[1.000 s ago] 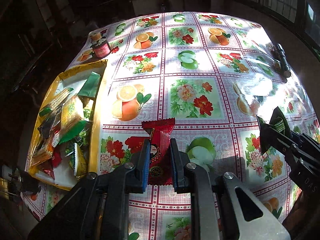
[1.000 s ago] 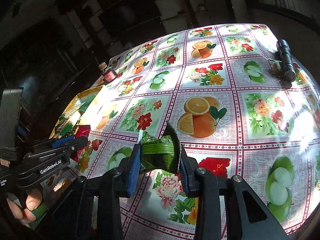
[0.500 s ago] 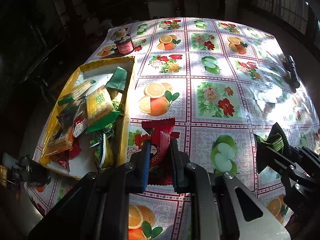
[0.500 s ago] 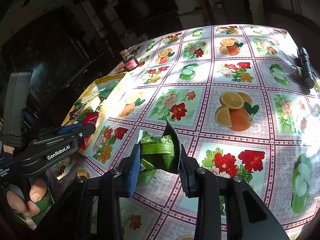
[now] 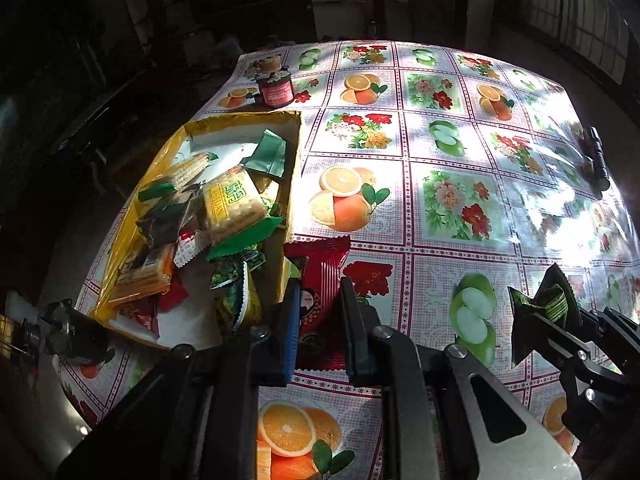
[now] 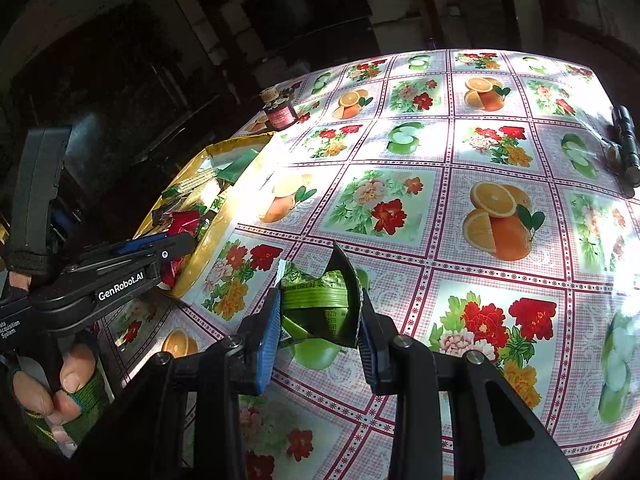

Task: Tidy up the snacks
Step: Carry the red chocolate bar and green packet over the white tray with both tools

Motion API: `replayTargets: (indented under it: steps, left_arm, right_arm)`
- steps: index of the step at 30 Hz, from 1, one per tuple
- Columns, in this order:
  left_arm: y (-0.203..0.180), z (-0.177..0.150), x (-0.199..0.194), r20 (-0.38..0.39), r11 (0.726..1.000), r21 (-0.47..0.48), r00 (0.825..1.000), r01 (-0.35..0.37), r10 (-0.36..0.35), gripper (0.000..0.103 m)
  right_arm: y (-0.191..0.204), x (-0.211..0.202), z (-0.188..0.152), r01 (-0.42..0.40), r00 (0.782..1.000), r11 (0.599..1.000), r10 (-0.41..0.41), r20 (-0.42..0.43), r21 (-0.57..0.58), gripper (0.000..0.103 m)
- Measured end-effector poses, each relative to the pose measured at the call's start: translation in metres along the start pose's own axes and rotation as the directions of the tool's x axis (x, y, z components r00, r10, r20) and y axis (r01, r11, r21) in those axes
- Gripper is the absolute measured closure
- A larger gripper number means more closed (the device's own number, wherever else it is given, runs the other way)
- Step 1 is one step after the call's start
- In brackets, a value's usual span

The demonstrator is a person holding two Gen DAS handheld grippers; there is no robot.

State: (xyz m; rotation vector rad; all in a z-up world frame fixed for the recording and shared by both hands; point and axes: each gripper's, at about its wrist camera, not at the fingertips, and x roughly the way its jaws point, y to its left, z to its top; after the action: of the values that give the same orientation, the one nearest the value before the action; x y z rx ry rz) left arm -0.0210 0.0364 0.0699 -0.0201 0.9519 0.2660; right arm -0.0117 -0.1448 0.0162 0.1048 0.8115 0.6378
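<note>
My left gripper (image 5: 319,312) is shut on a red snack packet (image 5: 320,276) and holds it above the table, just right of the yellow box (image 5: 294,184) that is full of snack packs. My right gripper (image 6: 318,320) is shut on a crumpled green snack packet (image 6: 316,304), held above the tablecloth to the right of the box (image 6: 212,236). In the left wrist view the right gripper (image 5: 560,320) shows at the lower right with the green packet (image 5: 548,300). In the right wrist view the left gripper (image 6: 160,248) is at the box's near edge.
A small dark jar (image 5: 275,87) with a pink label stands beyond the box. A black flashlight (image 5: 598,156) lies at the table's far right edge. The floral tablecloth (image 5: 440,184) covers the table. The surroundings are dark.
Both grippers have moved left toward the yellow box, each keeping its packet. The box now fills more of the left wrist view.
</note>
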Motion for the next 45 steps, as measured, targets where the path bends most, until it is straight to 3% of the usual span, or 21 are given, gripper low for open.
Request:
replayTargets:
  steps: [26, 45]
  left_arm:
    - [0.059, -0.002, 0.015, -0.029, 0.993, -0.107, 0.999, -0.048, 0.045, 0.083]
    - [0.126, 0.0, 0.028, -0.06, 0.965, -0.225, 0.991, -0.132, 0.122, 0.083]
  right_arm:
    - [0.046, 0.028, 0.005, -0.063, 0.996, 0.995, 0.058, -0.063, -0.082, 0.068]
    - [0.107, 0.067, 0.03, -0.18, 0.982, 0.963, 0.162, -0.1, -0.199, 0.068]
